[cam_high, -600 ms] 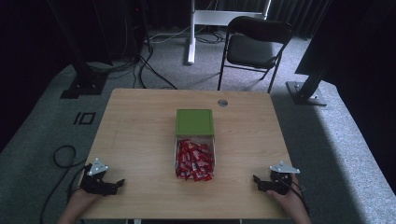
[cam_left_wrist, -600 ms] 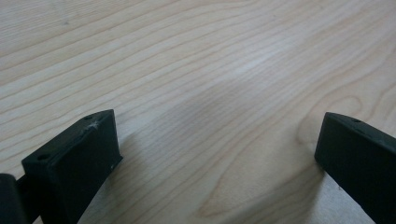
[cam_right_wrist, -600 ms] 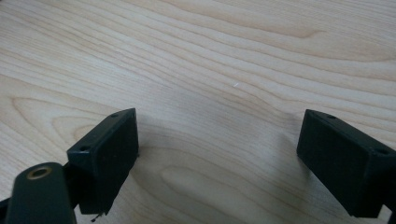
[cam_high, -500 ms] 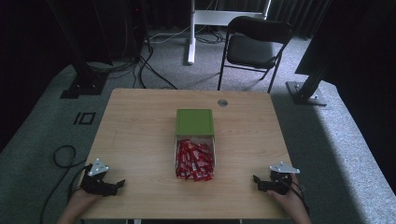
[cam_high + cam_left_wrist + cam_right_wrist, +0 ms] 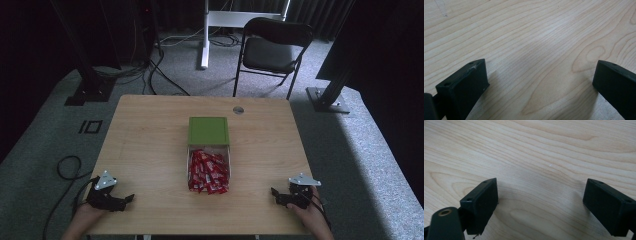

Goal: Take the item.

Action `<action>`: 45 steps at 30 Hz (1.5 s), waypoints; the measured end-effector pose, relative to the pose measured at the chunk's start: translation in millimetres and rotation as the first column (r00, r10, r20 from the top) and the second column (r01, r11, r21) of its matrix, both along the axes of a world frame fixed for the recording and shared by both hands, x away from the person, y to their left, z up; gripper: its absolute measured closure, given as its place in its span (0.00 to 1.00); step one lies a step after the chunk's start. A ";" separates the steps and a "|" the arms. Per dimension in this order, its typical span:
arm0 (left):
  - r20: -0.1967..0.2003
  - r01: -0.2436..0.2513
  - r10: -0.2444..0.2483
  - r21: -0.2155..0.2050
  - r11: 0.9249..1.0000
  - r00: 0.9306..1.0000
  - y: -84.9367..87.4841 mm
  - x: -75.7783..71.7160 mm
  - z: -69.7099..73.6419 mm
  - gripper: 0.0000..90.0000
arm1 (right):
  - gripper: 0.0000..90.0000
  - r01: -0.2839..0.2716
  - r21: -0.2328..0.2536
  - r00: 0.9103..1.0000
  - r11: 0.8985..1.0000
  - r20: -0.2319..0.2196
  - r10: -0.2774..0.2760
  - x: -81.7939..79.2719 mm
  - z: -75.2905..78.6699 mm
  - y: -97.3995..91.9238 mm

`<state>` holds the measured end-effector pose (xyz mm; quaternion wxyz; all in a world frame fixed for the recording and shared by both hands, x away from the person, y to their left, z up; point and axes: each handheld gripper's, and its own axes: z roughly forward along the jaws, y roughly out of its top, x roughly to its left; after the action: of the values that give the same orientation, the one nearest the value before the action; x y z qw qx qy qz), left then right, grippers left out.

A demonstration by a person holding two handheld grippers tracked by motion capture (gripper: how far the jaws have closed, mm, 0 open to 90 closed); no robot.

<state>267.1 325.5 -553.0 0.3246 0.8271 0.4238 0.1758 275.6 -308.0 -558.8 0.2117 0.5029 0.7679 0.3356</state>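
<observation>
Wooden table (image 5: 150, 150), both tools apart, empty.

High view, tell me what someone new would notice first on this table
The heap of red packets in a clear box at the table's middle draws the eye, with a green lid just behind it. The left gripper and right gripper sit near the front corners, jaws open over bare wood.

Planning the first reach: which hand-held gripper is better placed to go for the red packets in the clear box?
Neither clearly. The left hand-held gripper and right hand-held gripper both rest open near the table's front edge, on either side of the red packets. The right looks slightly nearer, so right, marginally.
</observation>
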 end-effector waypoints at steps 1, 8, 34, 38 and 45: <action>0.000 0.000 0.000 0.000 1.000 1.000 0.0 0.0 0.0 0.01 | 0.14 0.000 0.000 1.000 1.000 0.000 0.000 0.0 0.0 0.0; 0.000 0.000 0.000 0.000 1.000 1.000 0.0 0.0 0.0 0.01 | 0.14 0.001 -0.001 1.000 1.000 -0.001 -0.001 0.0 0.1 0.0; 0.000 -0.002 0.002 -0.001 1.000 1.000 -0.2 -0.2 0.0 0.01 | 0.15 0.006 0.030 1.000 1.000 0.017 -0.007 4.1 26.1 5.3; 0.000 -0.002 0.002 -0.001 1.000 1.000 -0.2 -0.2 0.0 0.01 | 0.15 0.010 0.040 0.999 0.999 0.032 -0.011 4.9 32.2 7.1; 0.000 -0.002 0.002 0.000 1.000 1.000 -0.2 -0.2 0.0 0.01 | 0.15 0.006 0.068 0.998 0.998 0.068 -0.010 5.8 47.6 13.1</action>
<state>266.9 325.3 -553.0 0.3245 0.8267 0.4246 0.1760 281.4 -294.9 -511.2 0.2220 0.5012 0.7463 0.3775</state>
